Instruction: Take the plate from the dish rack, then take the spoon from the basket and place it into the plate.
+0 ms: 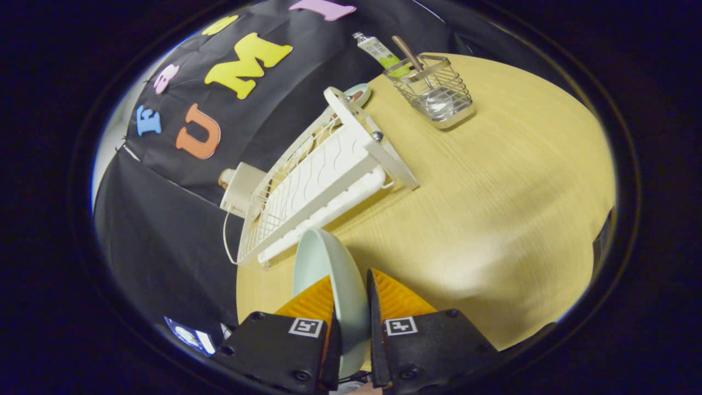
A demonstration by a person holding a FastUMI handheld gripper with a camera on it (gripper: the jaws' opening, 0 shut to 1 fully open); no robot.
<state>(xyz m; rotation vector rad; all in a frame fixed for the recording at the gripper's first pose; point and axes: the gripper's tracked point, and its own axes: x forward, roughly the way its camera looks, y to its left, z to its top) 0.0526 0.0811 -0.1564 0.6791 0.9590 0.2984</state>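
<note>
The plate (329, 274) is being clamped edge-on between the fingers of the gripper (351, 302), held clear of the dish rack (318, 186) above the surface (493, 208). A thin rim grip is being relied on; the plate could be twisted out or knocked against the rack. The spoon (408, 55) is being partly hidden by the basket (433, 90); its bowl is hard to make out.
</note>
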